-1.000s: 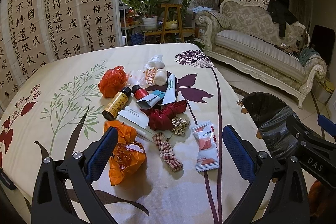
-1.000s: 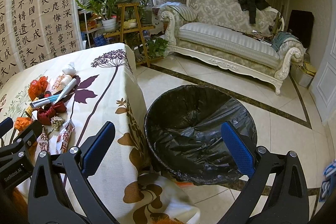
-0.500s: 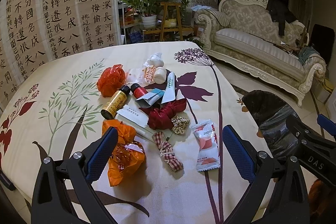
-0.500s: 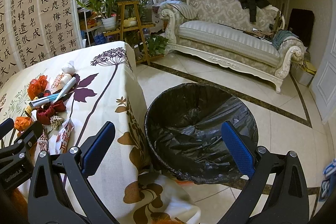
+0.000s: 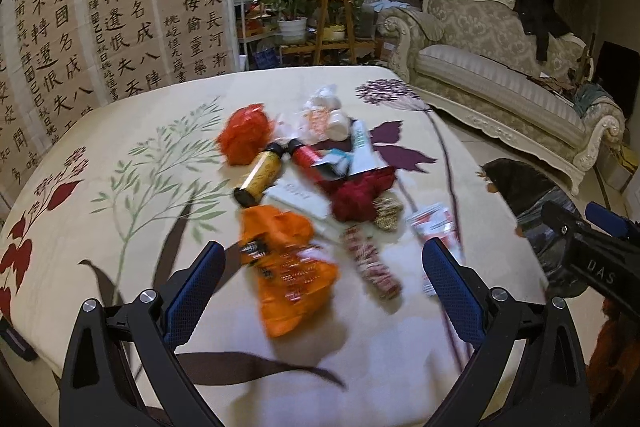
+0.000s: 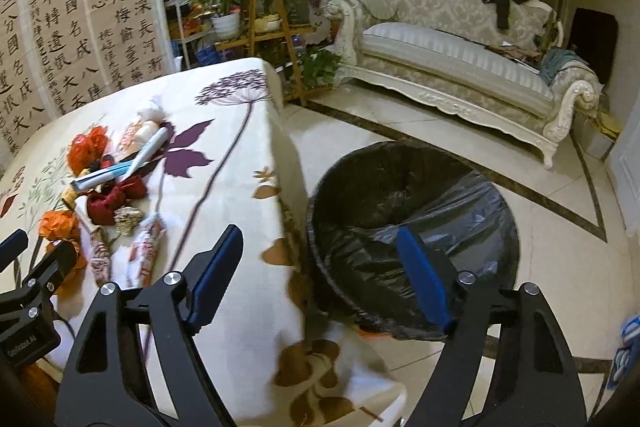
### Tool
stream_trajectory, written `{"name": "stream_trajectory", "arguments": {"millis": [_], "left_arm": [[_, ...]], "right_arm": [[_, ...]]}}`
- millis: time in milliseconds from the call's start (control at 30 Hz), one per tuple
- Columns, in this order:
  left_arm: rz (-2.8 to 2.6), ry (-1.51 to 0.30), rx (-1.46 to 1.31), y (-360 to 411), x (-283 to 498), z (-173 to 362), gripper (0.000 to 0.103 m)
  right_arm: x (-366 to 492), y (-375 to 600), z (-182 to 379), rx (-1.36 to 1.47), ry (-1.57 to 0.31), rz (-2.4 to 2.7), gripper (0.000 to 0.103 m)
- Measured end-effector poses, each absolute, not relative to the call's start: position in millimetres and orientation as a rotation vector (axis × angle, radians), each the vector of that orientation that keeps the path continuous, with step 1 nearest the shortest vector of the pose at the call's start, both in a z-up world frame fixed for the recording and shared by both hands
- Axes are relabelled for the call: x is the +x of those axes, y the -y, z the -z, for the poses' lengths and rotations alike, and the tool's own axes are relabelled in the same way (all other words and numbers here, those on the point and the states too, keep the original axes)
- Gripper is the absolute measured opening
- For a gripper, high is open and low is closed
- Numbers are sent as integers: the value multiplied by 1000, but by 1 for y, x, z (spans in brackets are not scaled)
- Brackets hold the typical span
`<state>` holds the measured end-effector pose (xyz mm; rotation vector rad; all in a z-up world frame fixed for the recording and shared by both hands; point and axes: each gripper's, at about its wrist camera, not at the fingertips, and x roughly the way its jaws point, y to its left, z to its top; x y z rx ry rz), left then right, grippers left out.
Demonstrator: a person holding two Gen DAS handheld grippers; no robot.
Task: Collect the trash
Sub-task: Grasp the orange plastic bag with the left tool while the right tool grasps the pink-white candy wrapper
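Note:
A pile of trash lies on the flowered tablecloth (image 5: pixel 120 227): an orange wrapper (image 5: pixel 288 267), a checked roll (image 5: pixel 372 267), a white-red sachet (image 5: pixel 436 227), a red scrunchie (image 5: pixel 356 195), a brown bottle (image 5: pixel 260 177), a red-orange mesh ball (image 5: pixel 244 139) and tubes. My left gripper (image 5: pixel 320 283) is open, low over the orange wrapper, touching nothing. My right gripper (image 6: pixel 320 267) is open and empty, between the table edge and the black-lined bin (image 6: pixel 412 231). The pile (image 6: pixel 112 203) shows at the left of the right wrist view.
A cream sofa (image 6: pixel 460 59) stands behind the bin across a tiled floor. Potted plants on a wooden stand (image 6: pixel 264 23) and a calligraphy screen (image 5: pixel 100 19) lie beyond the table. The right gripper's arm (image 5: pixel 592 255) shows at the right of the left wrist view.
My left gripper has moved forward and down toward the orange wrapper. My right gripper has swung left toward the table edge. Both stay open.

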<state>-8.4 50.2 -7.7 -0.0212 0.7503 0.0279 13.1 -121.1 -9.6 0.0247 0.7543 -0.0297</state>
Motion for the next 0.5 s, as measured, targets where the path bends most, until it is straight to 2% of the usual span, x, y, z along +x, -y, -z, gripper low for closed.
{"name": "stream_trajectory", "arguments": {"millis": [67,100,133,167,367,500], "left_arm": [[-43,-752,-20,-59,-12,8,93],[-54,-751,-16,-63,-13,8,87],[-73,-754,-13,-69,-15,9,75],[-84,-763,-13,-73,-15,11,73],[-95,-789,-61,-94,-16,15,73],[-66,-792,-96,-94,-13,14,75]], "right_arm": [[14,114,8,19,-761,10,70],[14,108,8,16,-765,-5,68],[14,104,8,11,-768,-17,68],[16,103,7,7,-770,-24,67],[16,79,7,-3,-790,-97,62],[15,68,4,-18,-793,-119,62]]}}
